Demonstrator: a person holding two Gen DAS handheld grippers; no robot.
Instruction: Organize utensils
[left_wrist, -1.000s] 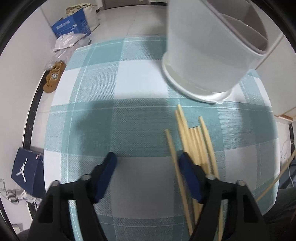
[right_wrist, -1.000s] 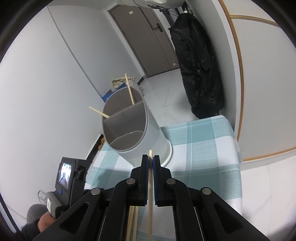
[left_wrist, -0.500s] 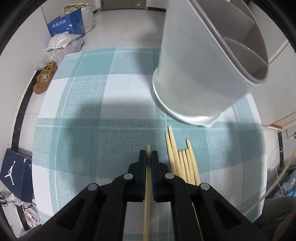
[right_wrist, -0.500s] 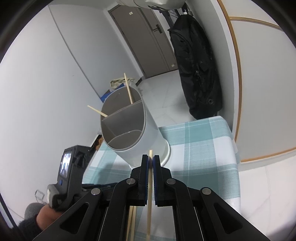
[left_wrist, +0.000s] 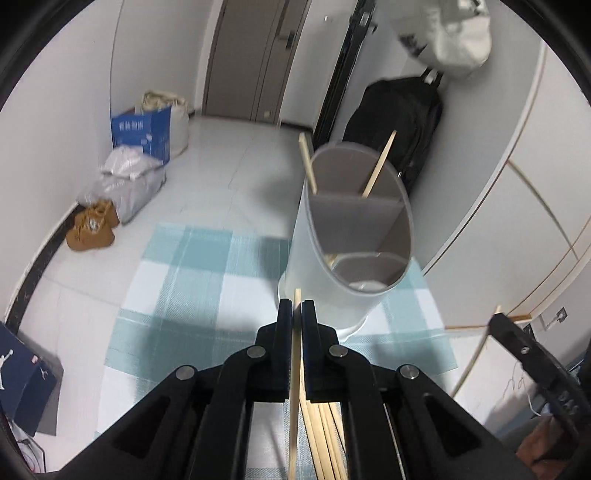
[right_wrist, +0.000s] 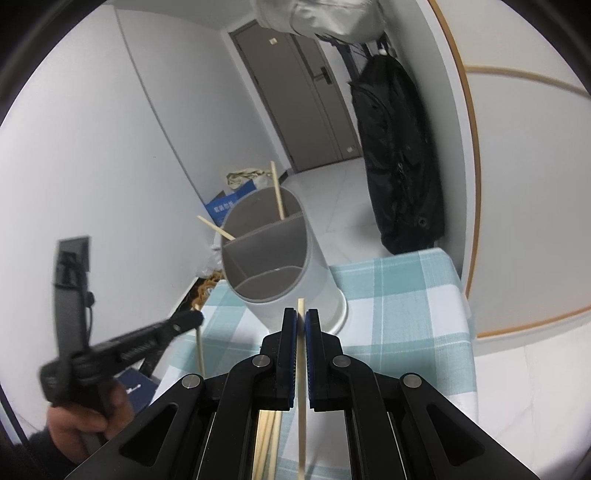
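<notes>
A grey divided utensil holder stands on the teal checked cloth; two chopsticks lean in its far compartment. My left gripper is shut on a wooden chopstick, lifted above the cloth just in front of the holder. Several loose chopsticks lie on the cloth below it. My right gripper is shut on another chopstick, held before the holder. The left gripper also shows in the right wrist view, with its chopstick hanging down.
The table stands by a white wall with a black coat hanging at its far right. On the floor at left are a blue carton, grey bags, brown shoes and a shoebox.
My left gripper closed on a chopstick from the pile, lifted it off the cloth and tilted up towards the holder. My right gripper has kept its chopstick, barely moving.
</notes>
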